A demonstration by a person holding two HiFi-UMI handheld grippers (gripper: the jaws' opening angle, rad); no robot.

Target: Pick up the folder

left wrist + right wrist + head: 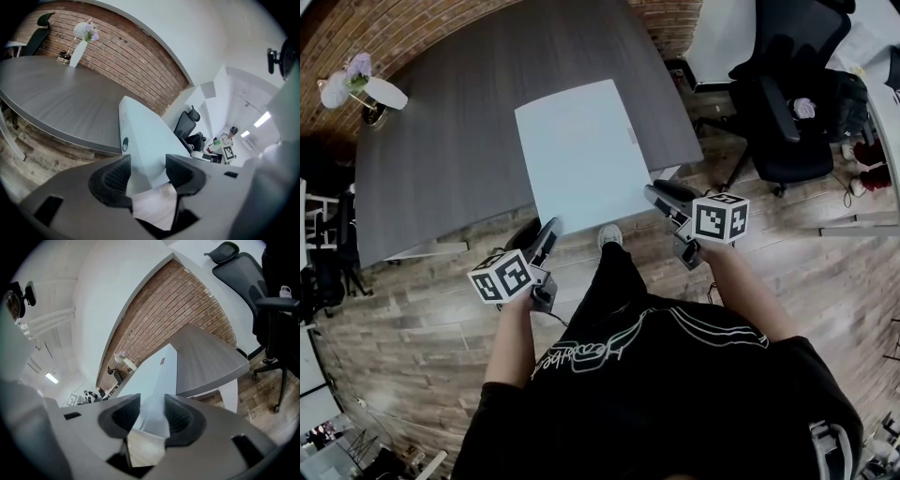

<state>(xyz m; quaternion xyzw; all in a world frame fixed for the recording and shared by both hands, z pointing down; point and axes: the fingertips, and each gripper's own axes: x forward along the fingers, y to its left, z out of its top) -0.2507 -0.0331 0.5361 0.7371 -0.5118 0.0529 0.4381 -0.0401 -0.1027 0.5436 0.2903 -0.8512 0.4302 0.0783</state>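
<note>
1. The grasp looks made. The left claw (551, 228) is clenched on the folder's (581, 155) near corner at 7 o'clock, and the right claw (654, 195) on its near corner at 5 o'clock.
2. The lift is left to do. The folder lies mostly on the counter (459, 141), its near edge overhanging.
3. In the head view its long axis runs from 11 to 5 o'clock, a short edge toward the person.

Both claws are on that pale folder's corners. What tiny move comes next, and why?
Probably raise both together, level: left gripper and right gripper each clamp a near corner of the folder, whose far part seems to rest on the table.
</note>
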